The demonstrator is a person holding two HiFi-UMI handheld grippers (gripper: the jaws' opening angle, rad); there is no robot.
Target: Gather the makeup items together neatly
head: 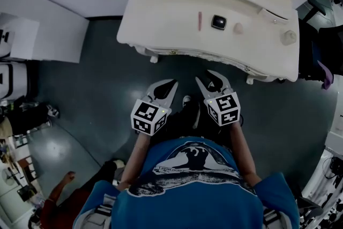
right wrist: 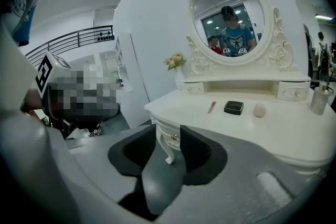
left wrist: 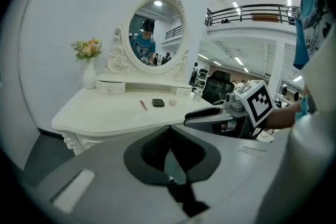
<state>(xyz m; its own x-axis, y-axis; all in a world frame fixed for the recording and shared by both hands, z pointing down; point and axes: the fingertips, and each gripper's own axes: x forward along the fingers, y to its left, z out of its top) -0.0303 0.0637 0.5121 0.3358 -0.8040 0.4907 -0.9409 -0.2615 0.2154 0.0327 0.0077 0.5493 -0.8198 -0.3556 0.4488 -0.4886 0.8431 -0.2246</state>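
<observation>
Risk: arriving too fast, my left gripper [head: 172,83] (jaws together) or empty right gripper [head: 208,76] (jaws apart) could knock the compact [head: 218,22] across the tabletop [head: 171,24].

The dressing table [head: 161,24] is viewed from steeply above in the head view, from a short way back. In the two gripper views it is faced from lower in front, not close. Its top, the compact [head: 218,22] and the mirror [left wrist: 156,34] are shared by both.

Left gripper [head: 174,83] fingers together, right gripper [head: 204,75] fingers apart, empty, both side by side
</observation>
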